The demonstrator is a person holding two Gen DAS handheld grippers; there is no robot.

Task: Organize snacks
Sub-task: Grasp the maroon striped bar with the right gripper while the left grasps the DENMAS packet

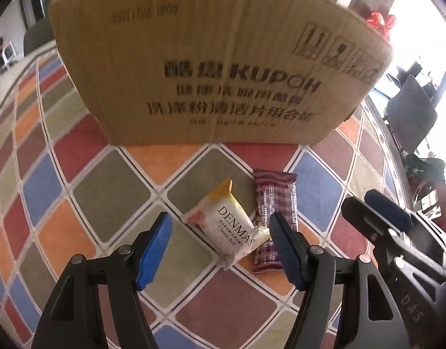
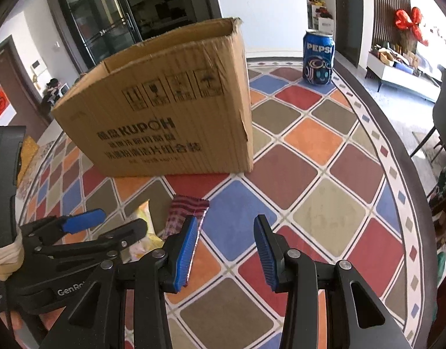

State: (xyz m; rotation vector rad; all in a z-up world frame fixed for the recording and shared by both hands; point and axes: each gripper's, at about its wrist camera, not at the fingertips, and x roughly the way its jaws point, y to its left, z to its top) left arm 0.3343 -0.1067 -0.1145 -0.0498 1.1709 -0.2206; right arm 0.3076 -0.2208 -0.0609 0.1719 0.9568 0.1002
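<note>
A white and yellow "DENMAS Cheese Ball" packet (image 1: 228, 226) lies on the patterned tablecloth (image 1: 112, 180), between the blue pads of my left gripper (image 1: 220, 221). The jaws stand apart and the left pad is clear of the packet, so this gripper is open. A maroon striped packet (image 1: 274, 203) lies just right of it, partly behind my right finger. My right gripper (image 2: 226, 224) hangs open over a blue tile with nothing between its pads; the maroon packet (image 2: 185, 209) sits beside its left finger. The open cardboard box (image 1: 217, 67) stands behind both snacks.
A blue Pepsi can (image 2: 319, 58) stands at the far right of the round table, beyond the box (image 2: 164, 110). The table's edge (image 2: 397, 174) curves along the right, with a dark chair past it. My left gripper (image 2: 112, 222) shows at lower left of the right wrist view.
</note>
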